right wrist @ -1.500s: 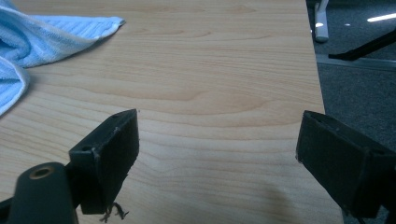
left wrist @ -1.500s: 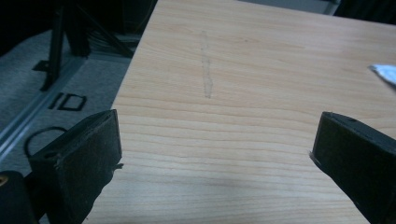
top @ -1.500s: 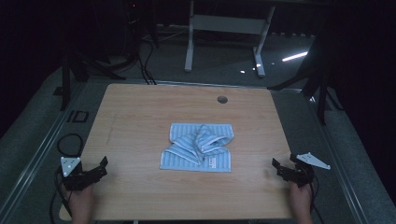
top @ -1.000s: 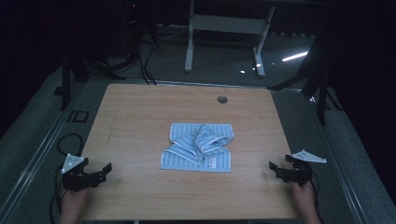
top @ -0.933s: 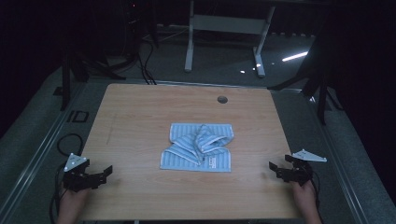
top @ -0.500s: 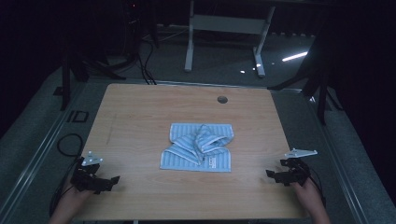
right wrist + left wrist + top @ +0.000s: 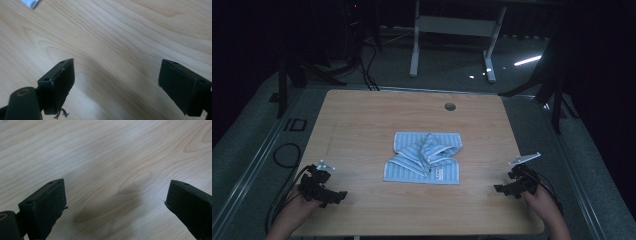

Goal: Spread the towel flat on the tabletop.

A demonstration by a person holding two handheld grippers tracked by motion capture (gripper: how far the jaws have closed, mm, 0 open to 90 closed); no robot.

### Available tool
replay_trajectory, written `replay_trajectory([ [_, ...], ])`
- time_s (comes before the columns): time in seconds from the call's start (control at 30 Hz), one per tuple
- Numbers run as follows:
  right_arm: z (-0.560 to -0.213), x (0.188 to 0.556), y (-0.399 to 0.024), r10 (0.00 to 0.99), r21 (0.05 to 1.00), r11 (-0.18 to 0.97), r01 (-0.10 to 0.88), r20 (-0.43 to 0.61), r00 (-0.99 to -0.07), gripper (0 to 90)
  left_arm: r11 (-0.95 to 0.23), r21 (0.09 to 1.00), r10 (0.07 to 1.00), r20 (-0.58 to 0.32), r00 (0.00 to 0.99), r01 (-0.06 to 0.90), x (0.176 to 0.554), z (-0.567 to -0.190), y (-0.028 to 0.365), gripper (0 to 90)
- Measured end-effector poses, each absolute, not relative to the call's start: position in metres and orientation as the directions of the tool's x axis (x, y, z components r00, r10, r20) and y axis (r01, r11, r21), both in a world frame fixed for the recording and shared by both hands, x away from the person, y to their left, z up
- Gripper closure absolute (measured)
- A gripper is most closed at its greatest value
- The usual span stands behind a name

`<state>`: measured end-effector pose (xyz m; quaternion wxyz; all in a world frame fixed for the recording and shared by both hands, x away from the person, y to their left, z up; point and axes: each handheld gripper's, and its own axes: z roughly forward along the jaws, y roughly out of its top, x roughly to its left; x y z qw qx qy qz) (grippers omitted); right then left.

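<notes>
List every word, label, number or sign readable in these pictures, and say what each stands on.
No text can be read.
Small white label on the striped towel, near its front edge: too small and blurred to read.
Wooden table, both grippers: no markings seen.

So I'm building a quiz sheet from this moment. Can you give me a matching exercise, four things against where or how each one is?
Things:
1. towel
2. left tongs
3. right tongs
4. round hole

Places or states:
A. near edge of the table, at its left, open over bare wood
B. far part of the tabletop
D. middle of the table, rumpled, striped light blue
C. near edge, at the table's right, open over bare wood

Pairs: 1-D, 2-A, 3-C, 4-B
</notes>
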<state>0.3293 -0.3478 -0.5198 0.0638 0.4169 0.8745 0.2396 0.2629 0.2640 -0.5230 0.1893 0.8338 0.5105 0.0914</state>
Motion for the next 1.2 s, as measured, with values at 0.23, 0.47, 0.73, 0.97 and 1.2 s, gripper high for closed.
replay_trajectory([
  [0.23,-0.515,0.332,-0.334,0.728,0.474,0.57,0.671,0.088,-0.68,12.3,-0.458,0.362,0.866,-0.024,0.5,0.812,0.271,-0.526,0.248,2.7],
  [0.47,-0.51,0.337,-0.32,0.704,0.457,0.612,0.645,0.055,-0.708,17.0,-0.498,0.369,0.842,-0.014,0.54,0.785,0.281,-0.527,0.227,4.6],
  [0.73,-0.507,0.343,-0.306,0.669,0.454,0.661,0.598,0.005,-0.743,27.8,-0.539,0.358,0.813,-0.015,0.582,0.762,0.291,-0.531,0.2,5.8],
  [0.97,-0.506,0.348,-0.294,0.643,0.43,0.689,0.583,0.007,-0.766,34.5,-0.565,0.364,0.789,-0.023,0.614,0.74,0.3,-0.531,0.182,5.9],
  [1.2,-0.506,0.349,-0.277,0.602,0.42,0.725,0.546,-0.002,-0.798,42.5,-0.595,0.375,0.763,-0.014,0.646,0.711,0.307,-0.529,0.164,13.5],
])
